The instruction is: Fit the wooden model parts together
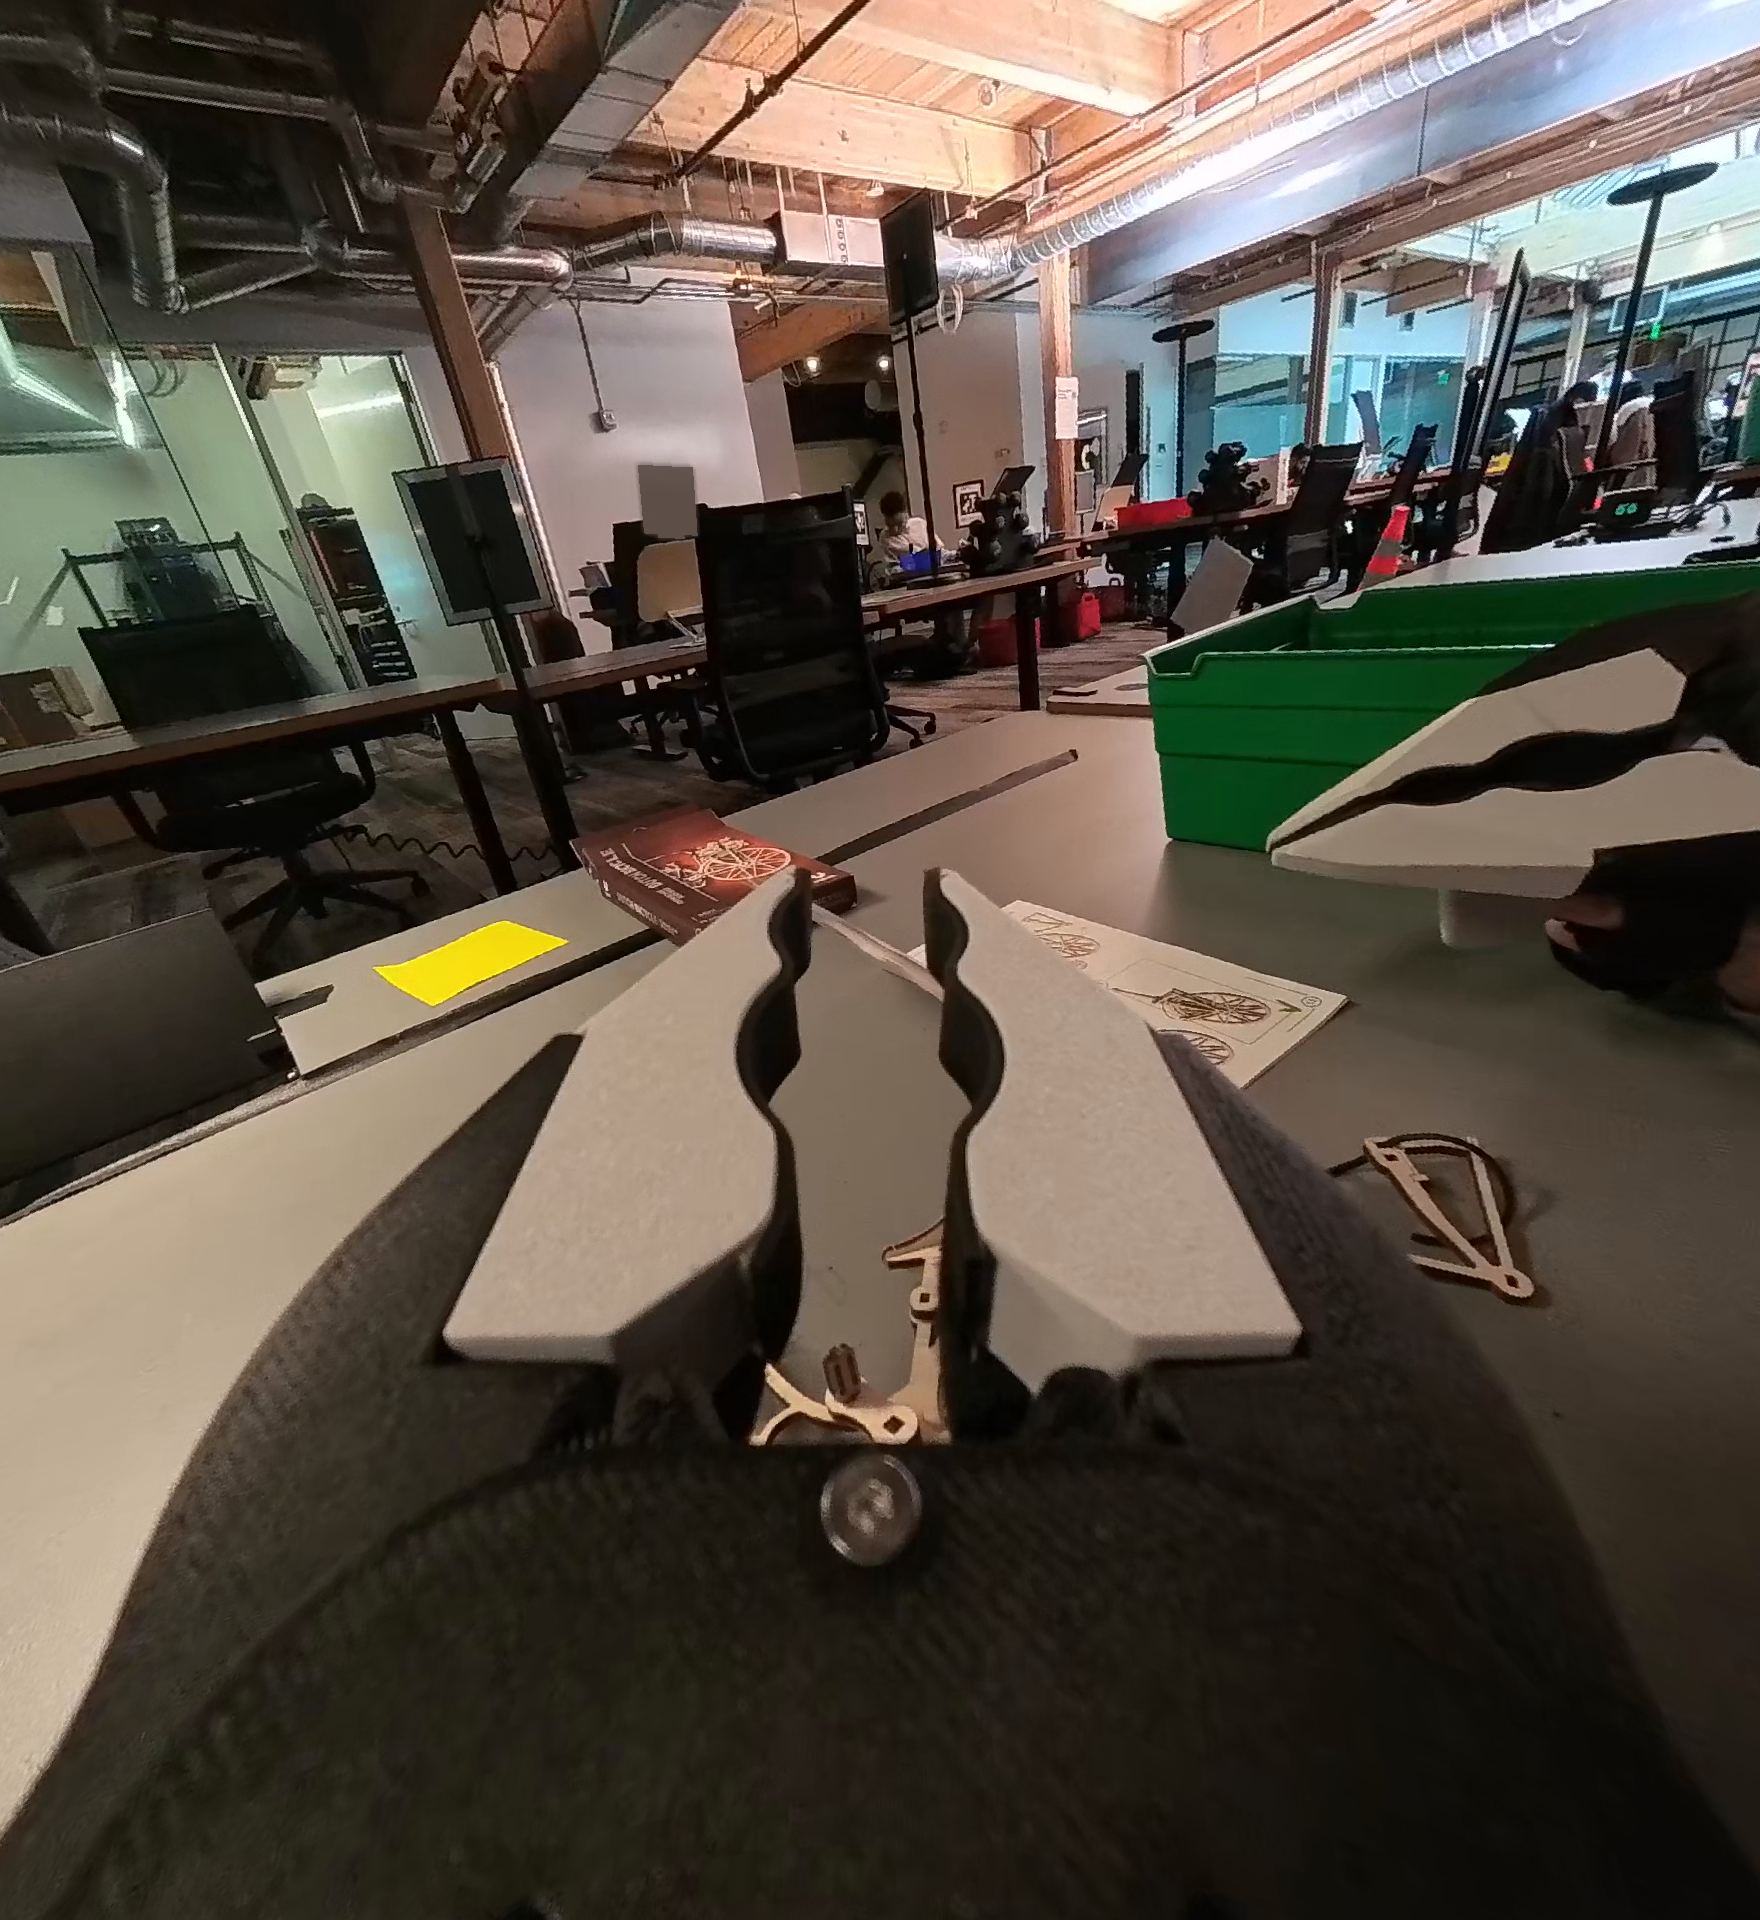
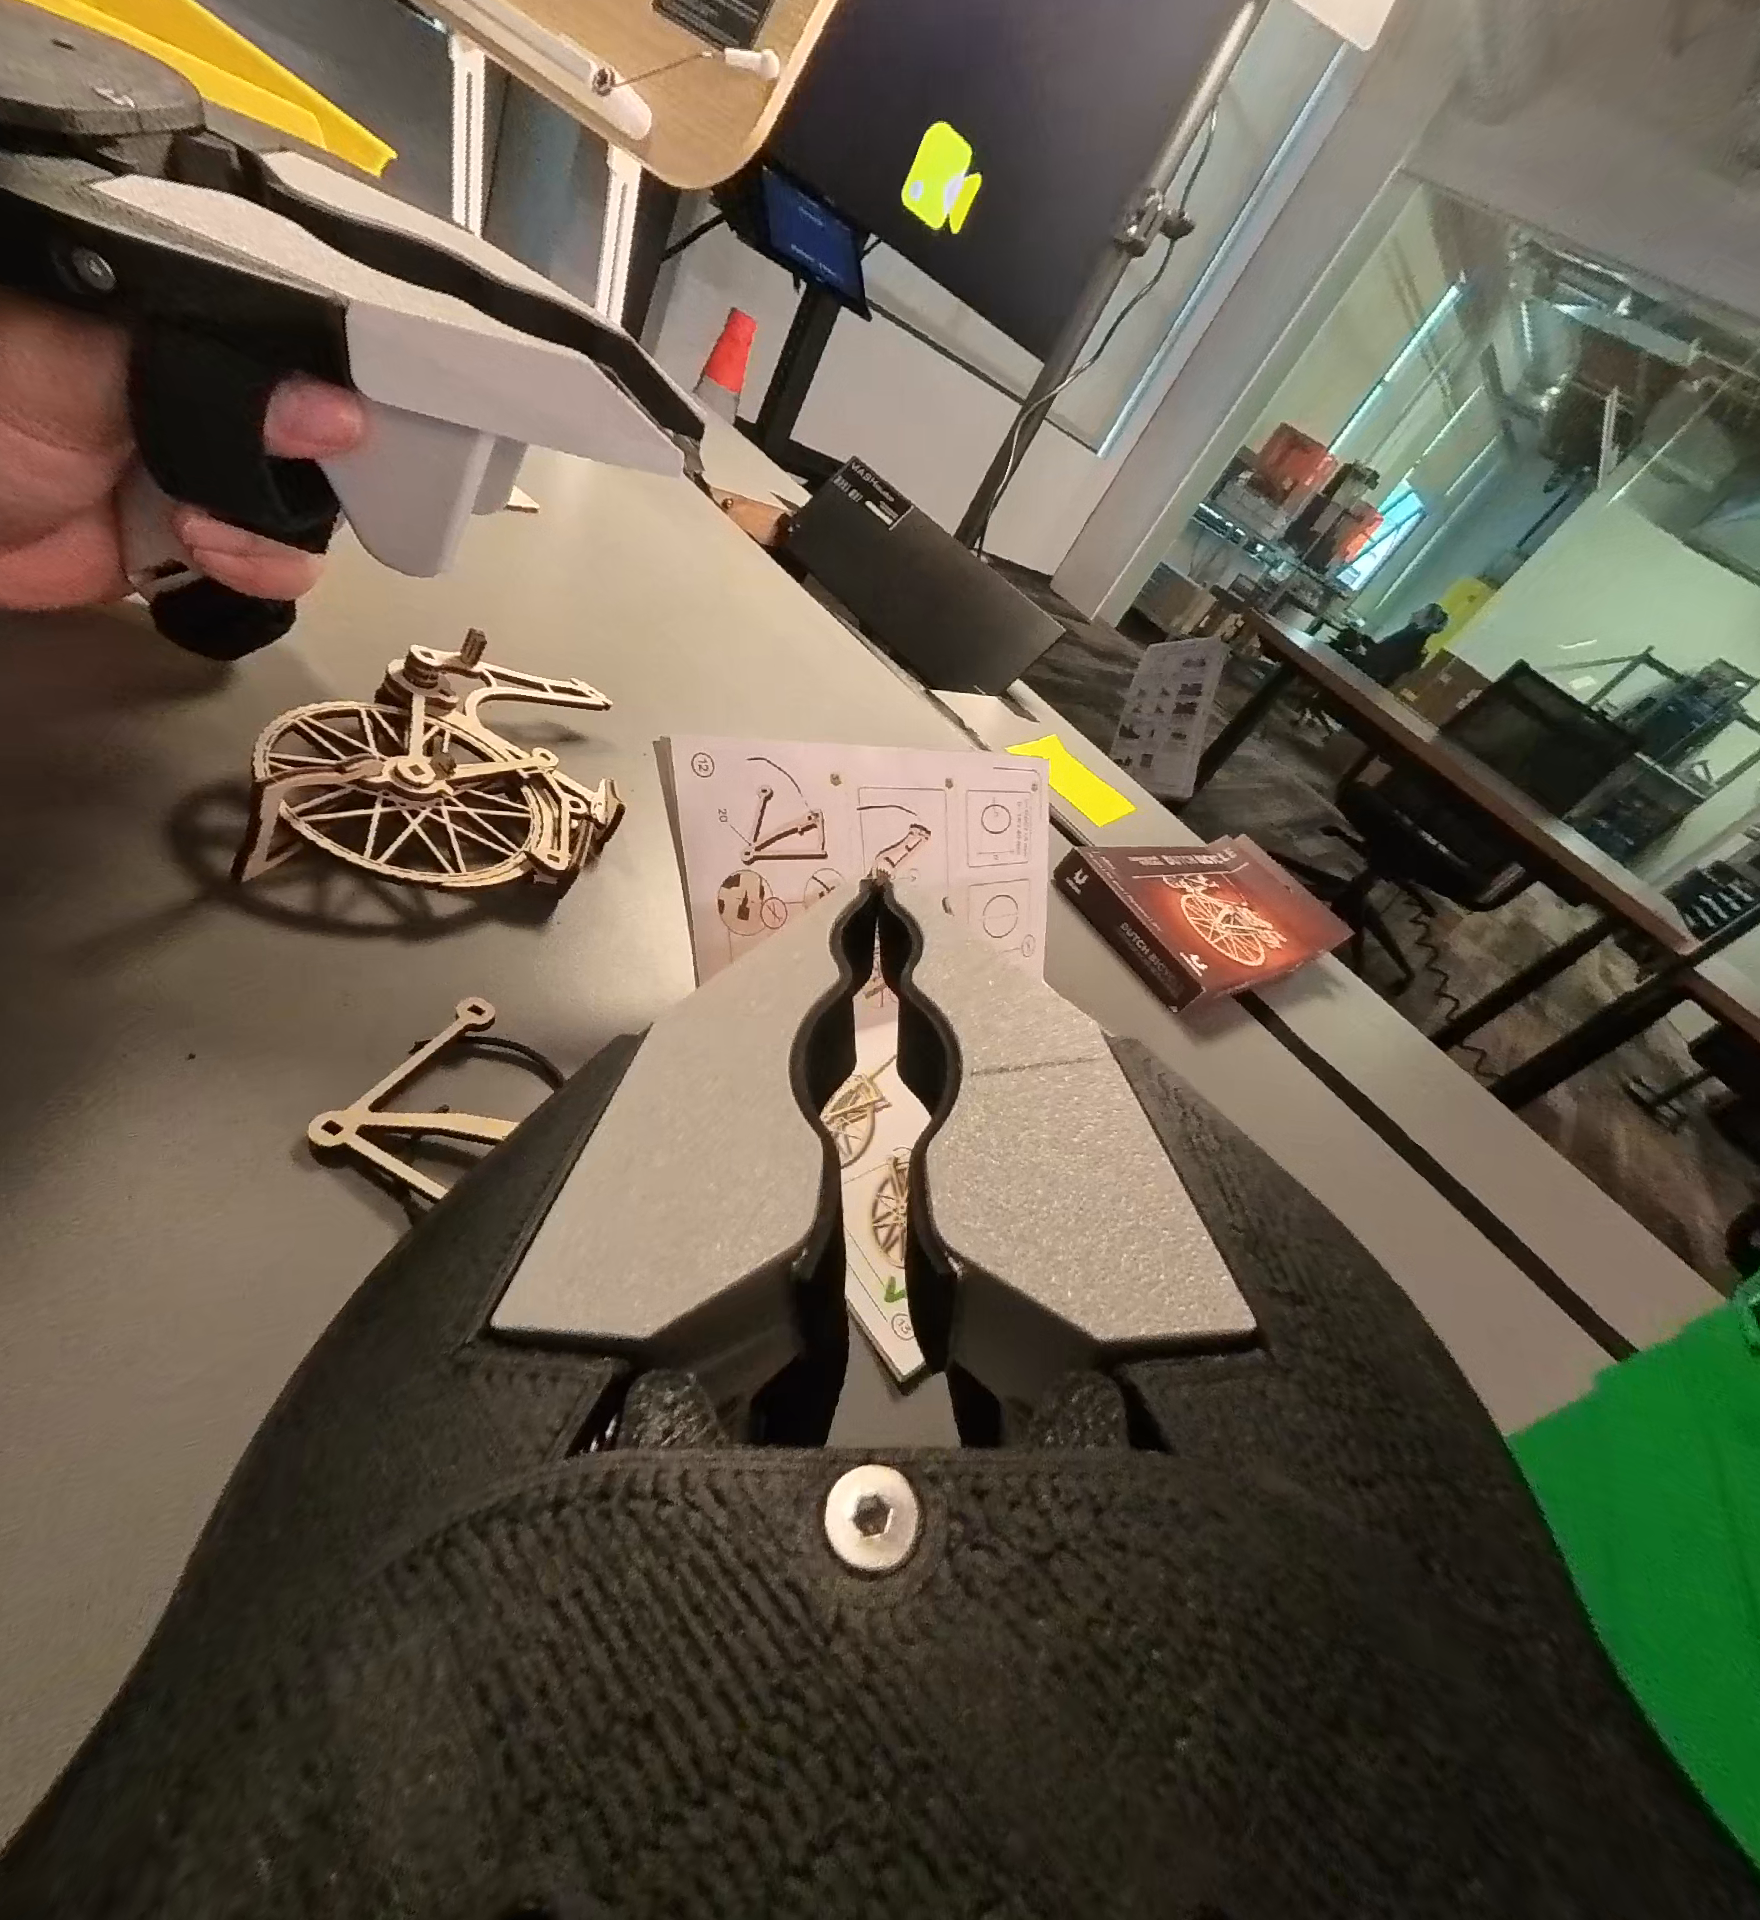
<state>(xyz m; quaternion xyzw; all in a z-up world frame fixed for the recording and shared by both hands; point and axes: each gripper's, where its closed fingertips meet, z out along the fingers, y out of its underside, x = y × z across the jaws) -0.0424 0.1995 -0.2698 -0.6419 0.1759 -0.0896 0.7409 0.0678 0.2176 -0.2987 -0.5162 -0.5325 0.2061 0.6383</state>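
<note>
A partly built wooden wheel model (image 2: 419, 790) lies flat on the grey table (image 2: 76, 1039); part of it shows under my left gripper (image 1: 871, 894) between the fingers (image 1: 855, 1382). A loose triangular wooden frame piece (image 2: 408, 1091) lies nearer; it also shows in the left wrist view (image 1: 1447, 1216). My left gripper is open and empty, held above the wheel model, and appears in the right wrist view (image 2: 684, 442). My right gripper (image 2: 876, 891) is shut over the instruction sheet (image 2: 855, 821); a tiny pale speck sits at its tips, and I cannot tell what it is.
A red-brown model box (image 2: 1208, 914) lies past the sheet near the table's far edge, beside a yellow note (image 2: 1073, 779). A green bin (image 1: 1323, 707) stands on the right. A black box (image 2: 917, 582) sits farther along. A hand (image 2: 24, 468) holds the left gripper. My right fingertips sit around 12 centimeters from my left ones.
</note>
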